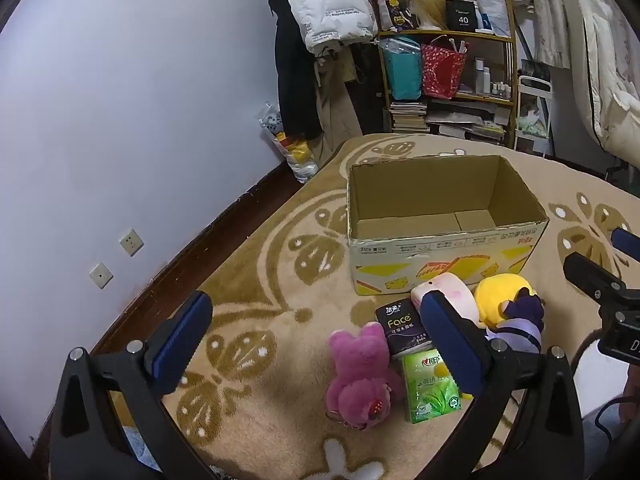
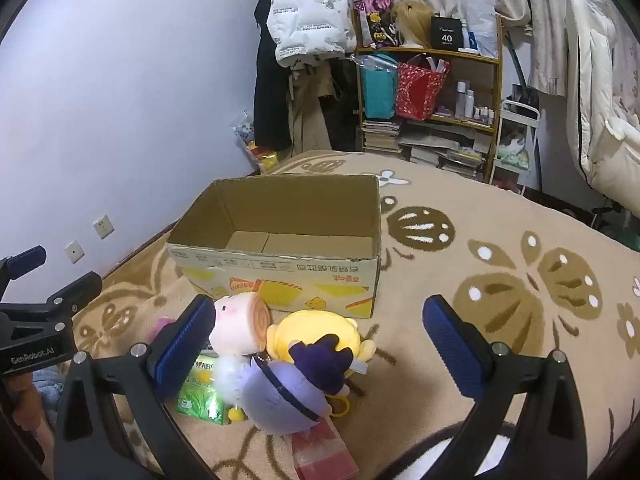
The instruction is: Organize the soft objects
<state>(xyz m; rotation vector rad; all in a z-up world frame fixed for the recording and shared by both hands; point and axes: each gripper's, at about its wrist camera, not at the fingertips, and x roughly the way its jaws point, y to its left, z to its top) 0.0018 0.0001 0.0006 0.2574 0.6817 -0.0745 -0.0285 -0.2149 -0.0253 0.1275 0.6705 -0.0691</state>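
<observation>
Beige patterned carpet (image 2: 500, 240) carries an open, empty cardboard box (image 2: 280, 216); nothing is packed yet. Pink plush bear (image 1: 360, 376), yellow plush (image 2: 316, 332), purple plush doll (image 2: 288, 392) and tissue packs (image 1: 430, 388) lie before it. Both grippers' jaws stand released, holding nothing.

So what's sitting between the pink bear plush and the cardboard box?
In the left wrist view, a black Face tissue pack lies between the pink bear plush and the cardboard box, on the rug.
</observation>
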